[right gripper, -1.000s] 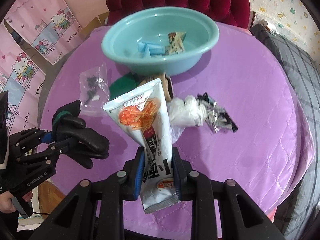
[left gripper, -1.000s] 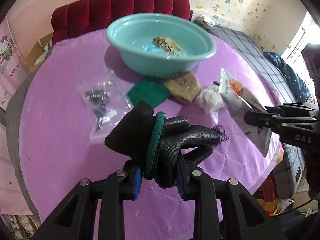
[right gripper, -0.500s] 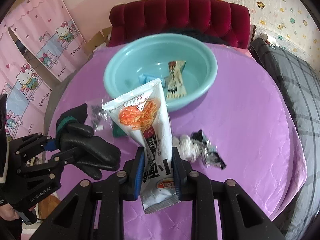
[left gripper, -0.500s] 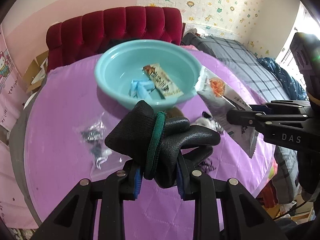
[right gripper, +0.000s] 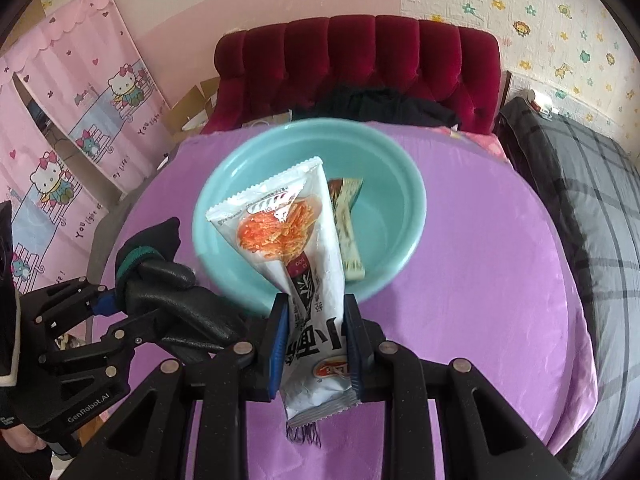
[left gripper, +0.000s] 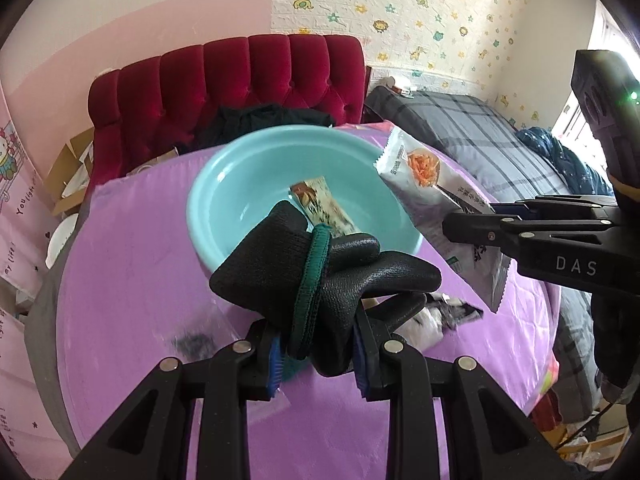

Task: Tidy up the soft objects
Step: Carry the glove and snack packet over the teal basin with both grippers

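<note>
My left gripper (left gripper: 318, 346) is shut on a black glove with a green cuff (left gripper: 316, 276) and holds it above the purple table, in front of the teal basin (left gripper: 224, 204). The glove also shows in the right wrist view (right gripper: 168, 276). My right gripper (right gripper: 316, 328) is shut on a white snack packet with an orange picture (right gripper: 296, 240) and holds it over the near rim of the basin (right gripper: 400, 184). The packet also shows in the left wrist view (left gripper: 428, 184). A long snack bar (right gripper: 348, 232) lies inside the basin.
The round table has a purple quilted cover (right gripper: 480, 240). A crumpled white and black wrapper (left gripper: 440, 316) lies on it below the glove. A red tufted sofa (right gripper: 360, 60) with dark clothes stands behind the table. A plaid bed (left gripper: 480, 132) is at the right.
Both grippers have risen and moved forward toward the basin with their loads. The packet now hangs over the basin's near rim. The items on the table have dropped below the glove.
</note>
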The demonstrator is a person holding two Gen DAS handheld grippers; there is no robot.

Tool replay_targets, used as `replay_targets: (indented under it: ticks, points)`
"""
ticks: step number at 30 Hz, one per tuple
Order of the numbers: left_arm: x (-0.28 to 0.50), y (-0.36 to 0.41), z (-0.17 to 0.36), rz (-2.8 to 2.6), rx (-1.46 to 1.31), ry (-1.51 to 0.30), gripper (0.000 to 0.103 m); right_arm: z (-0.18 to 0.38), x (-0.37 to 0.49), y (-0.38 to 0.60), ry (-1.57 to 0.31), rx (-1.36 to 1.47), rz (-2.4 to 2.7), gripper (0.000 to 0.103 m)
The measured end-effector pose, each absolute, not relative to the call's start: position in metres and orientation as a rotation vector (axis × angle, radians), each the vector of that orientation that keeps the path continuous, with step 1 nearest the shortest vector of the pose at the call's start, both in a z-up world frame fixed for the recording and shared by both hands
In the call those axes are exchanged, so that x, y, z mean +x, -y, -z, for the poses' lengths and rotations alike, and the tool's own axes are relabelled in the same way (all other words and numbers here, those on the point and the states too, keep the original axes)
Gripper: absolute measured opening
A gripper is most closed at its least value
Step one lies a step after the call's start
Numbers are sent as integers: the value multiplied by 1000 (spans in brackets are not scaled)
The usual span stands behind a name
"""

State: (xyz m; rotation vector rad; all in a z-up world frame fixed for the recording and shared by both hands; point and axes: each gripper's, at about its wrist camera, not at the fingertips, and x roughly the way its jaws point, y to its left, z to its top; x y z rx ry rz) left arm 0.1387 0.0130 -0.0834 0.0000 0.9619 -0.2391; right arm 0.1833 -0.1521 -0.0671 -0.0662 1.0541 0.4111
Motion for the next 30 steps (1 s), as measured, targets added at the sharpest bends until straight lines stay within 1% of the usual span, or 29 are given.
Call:
replay_targets:
  ticks: [5, 15, 30]
  points:
    - [163, -14, 82, 235, 6, -953, 30, 64, 210, 144, -1043, -71, -409, 27]
    - [204, -17, 89, 222, 12, -960, 30, 77, 256, 136, -1064, -63, -411, 27]
    - [265, -18, 136, 216, 5, -1013, 30, 123, 320, 125, -1102, -62, -379, 27]
